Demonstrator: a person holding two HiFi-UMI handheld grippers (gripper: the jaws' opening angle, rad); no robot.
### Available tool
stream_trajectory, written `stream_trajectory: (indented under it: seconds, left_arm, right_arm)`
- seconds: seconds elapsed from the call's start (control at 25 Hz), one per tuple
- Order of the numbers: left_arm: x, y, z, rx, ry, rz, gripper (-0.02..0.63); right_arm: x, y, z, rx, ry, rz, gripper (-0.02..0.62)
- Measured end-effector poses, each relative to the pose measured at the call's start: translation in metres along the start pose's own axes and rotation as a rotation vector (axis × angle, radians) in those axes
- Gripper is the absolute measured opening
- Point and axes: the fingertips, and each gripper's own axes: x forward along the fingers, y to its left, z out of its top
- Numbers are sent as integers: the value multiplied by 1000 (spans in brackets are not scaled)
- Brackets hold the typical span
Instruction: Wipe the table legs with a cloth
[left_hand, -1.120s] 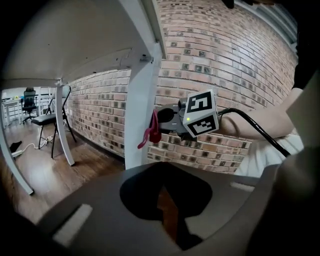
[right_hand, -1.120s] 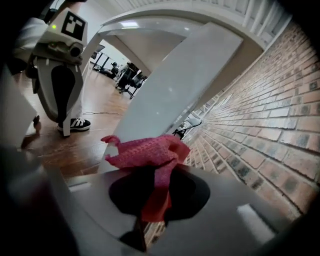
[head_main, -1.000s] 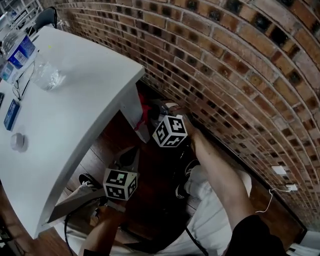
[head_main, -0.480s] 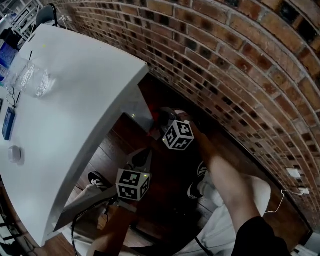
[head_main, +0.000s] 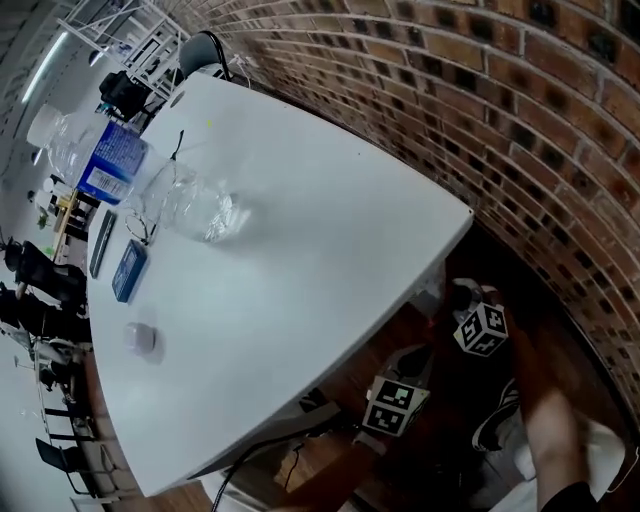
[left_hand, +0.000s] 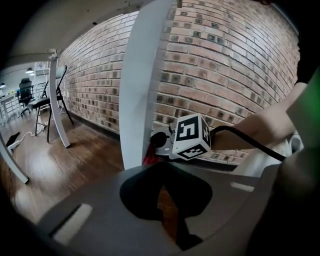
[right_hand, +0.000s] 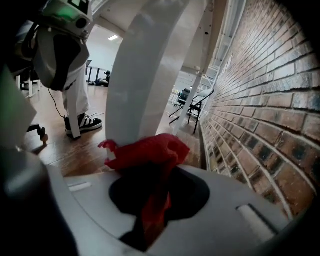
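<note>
A red cloth (right_hand: 145, 160) is pinched in my right gripper (right_hand: 155, 200), which is shut on it, and it bunches against a white table leg (right_hand: 145, 75). The left gripper view looks at that leg (left_hand: 145, 85) from the other side, with a scrap of the cloth (left_hand: 148, 159) at its base and the right gripper's marker cube (left_hand: 190, 136) just behind. My left gripper (left_hand: 162, 200) is shut and holds nothing, a short way from the leg. In the head view both grippers, right (head_main: 478, 328) and left (head_main: 393, 403), sit below the white table's (head_main: 300, 300) corner, which hides the leg.
A brick wall (head_main: 520, 90) runs close behind the leg. On the tabletop lie a water bottle (head_main: 95, 150), a clear crumpled bottle (head_main: 200, 210), a blue card (head_main: 128, 270) and a small white object (head_main: 140, 338). A chair (left_hand: 50, 100) and other table legs stand farther off on the wooden floor.
The head view has swung towards the tabletop, which now fills most of it. Both grippers sit lower right in the view, still beside the leg, the right one still on the cloth.
</note>
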Motion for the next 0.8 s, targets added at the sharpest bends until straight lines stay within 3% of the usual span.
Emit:
stream_trajectory:
  seconds: [0.28,0.8]
  left_arm:
    - [22,7,-16,2,24,3,0]
    - [61,5,-65,19,148,-7,0]
  right_arm:
    - [31,12,-27,52,13,29,48]
    - [78,44,-86,152,65,77,46]
